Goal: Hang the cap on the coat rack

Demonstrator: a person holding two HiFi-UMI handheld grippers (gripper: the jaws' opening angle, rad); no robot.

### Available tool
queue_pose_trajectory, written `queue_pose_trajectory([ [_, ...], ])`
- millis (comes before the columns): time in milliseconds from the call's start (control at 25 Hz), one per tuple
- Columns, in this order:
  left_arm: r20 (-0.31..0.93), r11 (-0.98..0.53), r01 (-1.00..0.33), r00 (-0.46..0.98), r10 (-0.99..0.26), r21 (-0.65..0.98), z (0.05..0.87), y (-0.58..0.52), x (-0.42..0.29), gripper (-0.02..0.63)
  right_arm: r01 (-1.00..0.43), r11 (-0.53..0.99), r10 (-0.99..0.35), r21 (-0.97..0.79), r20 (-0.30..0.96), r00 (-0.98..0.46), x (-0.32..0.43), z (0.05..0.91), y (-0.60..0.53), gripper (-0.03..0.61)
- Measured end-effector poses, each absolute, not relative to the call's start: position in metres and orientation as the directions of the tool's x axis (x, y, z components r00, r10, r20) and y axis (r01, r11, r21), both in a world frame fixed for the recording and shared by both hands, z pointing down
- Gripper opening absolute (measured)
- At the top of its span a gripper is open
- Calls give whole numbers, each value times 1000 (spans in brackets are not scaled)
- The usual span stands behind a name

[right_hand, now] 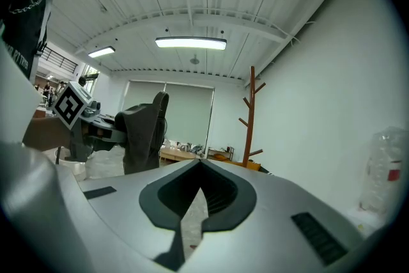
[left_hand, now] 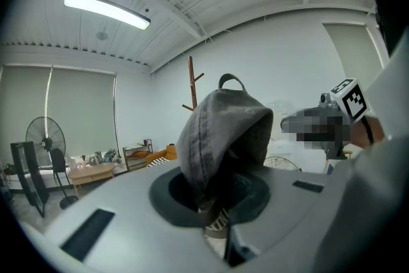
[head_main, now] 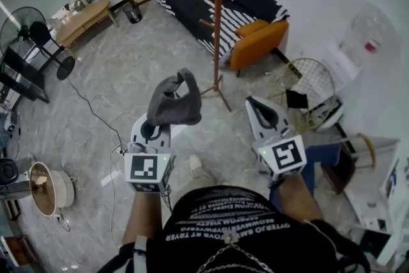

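- My left gripper (head_main: 153, 132) has its jaws pressed nearly together, pinching the grey cap (head_main: 174, 101) by a fold low down. The crown stands up above the jaws, with the strap loop (left_hand: 231, 80) at the very top.
- My right gripper (head_main: 255, 109) sits to the right of the left one, jaws together and empty.
- The pinch looks thin to me. A quick swing upward could let the fabric slide out and drop the cap to the floor.
- The cap flops over the jaws and blocks part of my left gripper view. I could misjudge the peg and push the crown past it, or catch only the brim.
- The coat rack (head_main: 218, 22) stands ahead of and slightly to the right of the left gripper, well apart. It is a slim pole on spread feet (head_main: 220, 96), so a hard bump from the gripper could rock it.
- A cable (head_main: 96, 115) trails on the floor to the left of the left gripper and could trip me if I drift that way.
- The floor between the grippers and the rack is bare. The striped sofa (head_main: 217, 3) stands just behind the rack, and the wall is beyond the right gripper, so the approach is most open from this side.
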State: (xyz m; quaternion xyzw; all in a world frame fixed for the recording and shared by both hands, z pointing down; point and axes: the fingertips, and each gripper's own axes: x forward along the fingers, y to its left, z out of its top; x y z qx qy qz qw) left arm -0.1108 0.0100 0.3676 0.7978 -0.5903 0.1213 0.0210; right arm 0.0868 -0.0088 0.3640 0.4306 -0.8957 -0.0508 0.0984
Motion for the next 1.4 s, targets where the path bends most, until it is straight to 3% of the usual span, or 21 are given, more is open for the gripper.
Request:
queue_pose_trajectory([
  [1400, 254, -483, -867, 444, -859, -121, 384, -173, -173, 17, -836, 517, -855, 184, 142, -498, 9, 359, -167, 3],
])
